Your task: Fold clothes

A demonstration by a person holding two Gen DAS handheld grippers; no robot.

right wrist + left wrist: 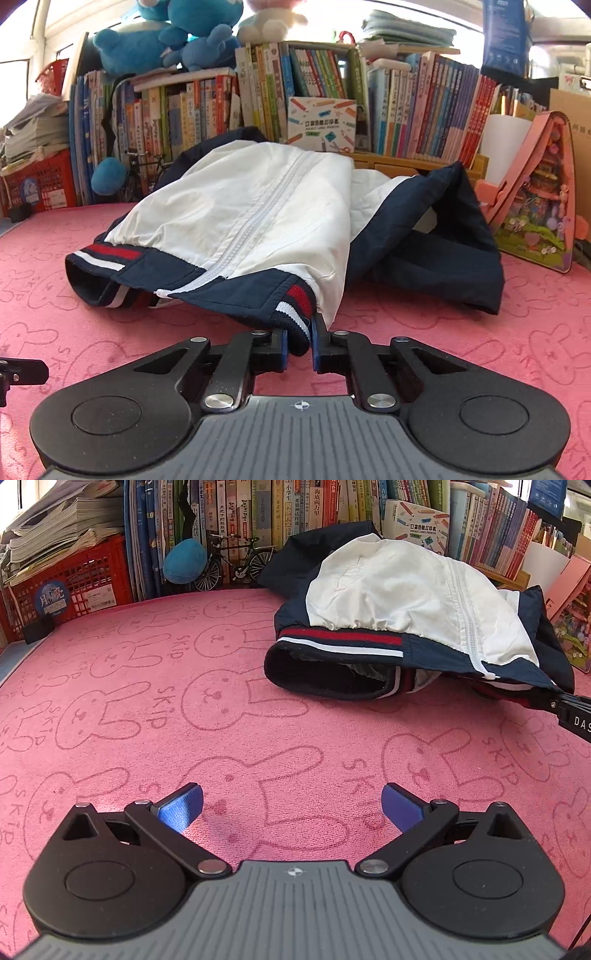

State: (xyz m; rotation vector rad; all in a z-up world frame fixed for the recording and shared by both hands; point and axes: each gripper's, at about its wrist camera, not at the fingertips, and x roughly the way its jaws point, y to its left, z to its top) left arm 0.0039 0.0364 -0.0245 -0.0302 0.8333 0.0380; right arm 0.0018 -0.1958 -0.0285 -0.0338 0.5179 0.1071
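I see the jacket (236,206) as white with a white zip, navy panels, and a navy hem banded in red and white stripes. At my six o'clock the right gripper (298,347) is black with blue pads. The bench cover (147,709) is pink, printed with darker pink rabbit outlines. At ten o'clock sits a red crate (70,587).
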